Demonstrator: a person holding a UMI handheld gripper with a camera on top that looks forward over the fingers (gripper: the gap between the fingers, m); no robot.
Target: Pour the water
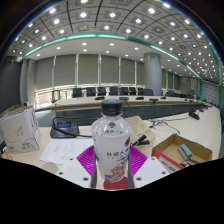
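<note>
A clear plastic water bottle with a white cap and a white and red label stands upright between my gripper's two fingers. The magenta pads sit tight against both sides of its label, so the gripper is shut on the bottle. The bottle's base is hidden below, and I cannot tell whether it rests on the table or is lifted. No cup or other vessel shows near it.
A pale table stretches ahead. A white box stands to the left, a black device beyond it, and an open cardboard box with a red item lies to the right. Rows of chairs and desks fill the room behind.
</note>
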